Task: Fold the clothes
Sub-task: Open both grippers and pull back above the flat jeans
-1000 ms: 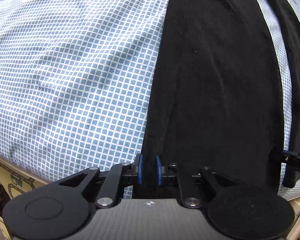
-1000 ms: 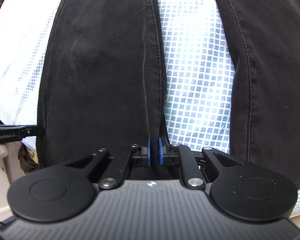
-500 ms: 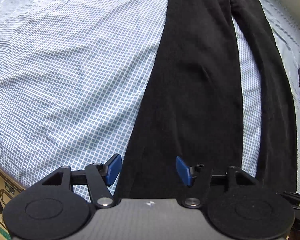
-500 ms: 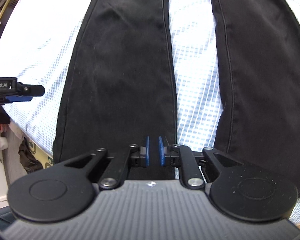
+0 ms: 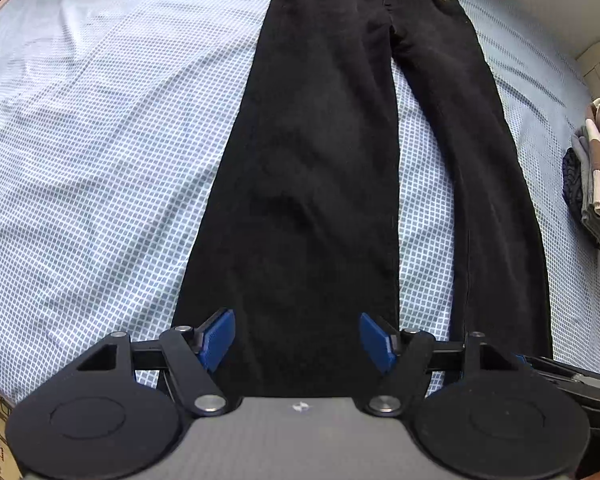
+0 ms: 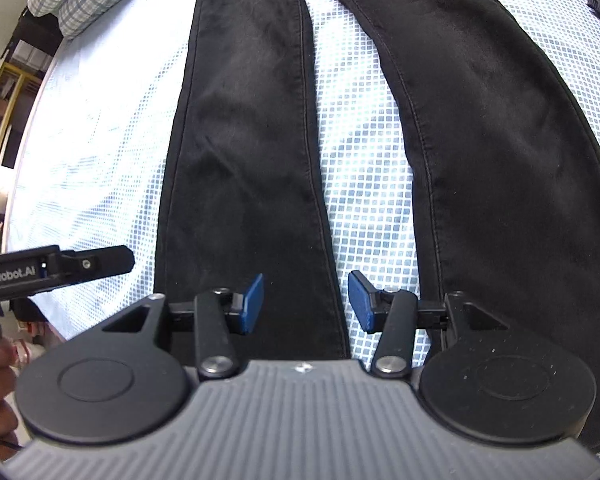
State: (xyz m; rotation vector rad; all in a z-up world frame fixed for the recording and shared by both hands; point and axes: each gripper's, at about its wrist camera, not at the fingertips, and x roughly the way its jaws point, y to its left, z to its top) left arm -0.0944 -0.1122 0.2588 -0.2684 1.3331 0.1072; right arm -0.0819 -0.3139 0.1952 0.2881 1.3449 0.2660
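Trousers (image 5: 308, 184) lie flat beside folded clothes (image 5: 596, 176) on the bedsheet (image 5: 100, 140).

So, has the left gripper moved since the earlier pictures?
Yes. The left gripper has pulled up and back from the black trousers; their waistband is in view now, and its jaws are opening, holding nothing.

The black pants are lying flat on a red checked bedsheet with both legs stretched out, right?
Not quite. The bedsheet is blue and white checked, not red, as the left wrist view shows. The rest holds: the black pants lie flat on it with both legs stretched out.
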